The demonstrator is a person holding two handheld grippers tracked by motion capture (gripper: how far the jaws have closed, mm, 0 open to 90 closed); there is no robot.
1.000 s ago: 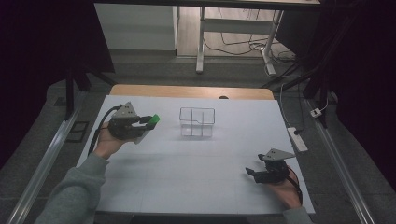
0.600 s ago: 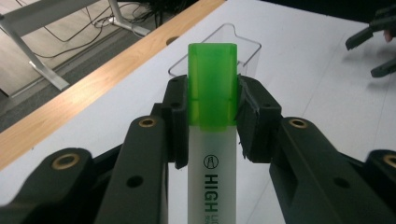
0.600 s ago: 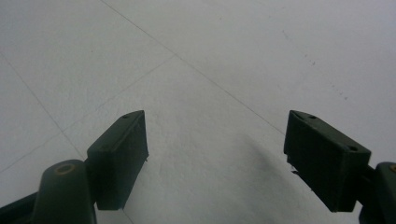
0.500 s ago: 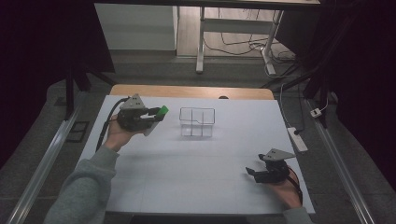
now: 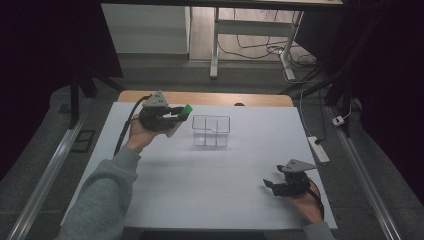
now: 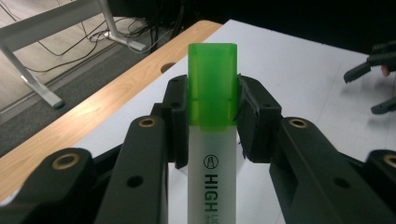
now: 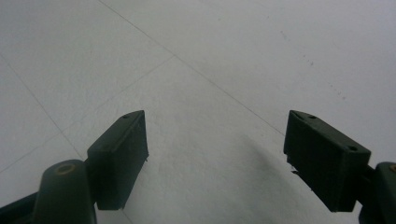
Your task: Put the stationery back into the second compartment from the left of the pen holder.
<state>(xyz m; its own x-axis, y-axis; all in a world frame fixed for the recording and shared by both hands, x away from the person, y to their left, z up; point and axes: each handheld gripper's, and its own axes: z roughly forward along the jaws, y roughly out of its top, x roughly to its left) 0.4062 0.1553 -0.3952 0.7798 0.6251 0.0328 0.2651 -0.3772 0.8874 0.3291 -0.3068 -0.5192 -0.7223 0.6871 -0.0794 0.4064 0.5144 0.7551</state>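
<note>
Already my left gripper (image 5: 176, 114) pinched the green-capped white plastic highlighter (image 6: 212, 121), just left of the clear divided plastic organiser box (image 5: 211, 131); dropping it in remained, my right gripper (image 5: 272, 183) spread idle.

The left gripper (image 5: 176, 114) is raised on an outstretched forearm, jaws clamped tight. The right gripper (image 5: 270, 184) sits low, jaws spread wide.
</note>
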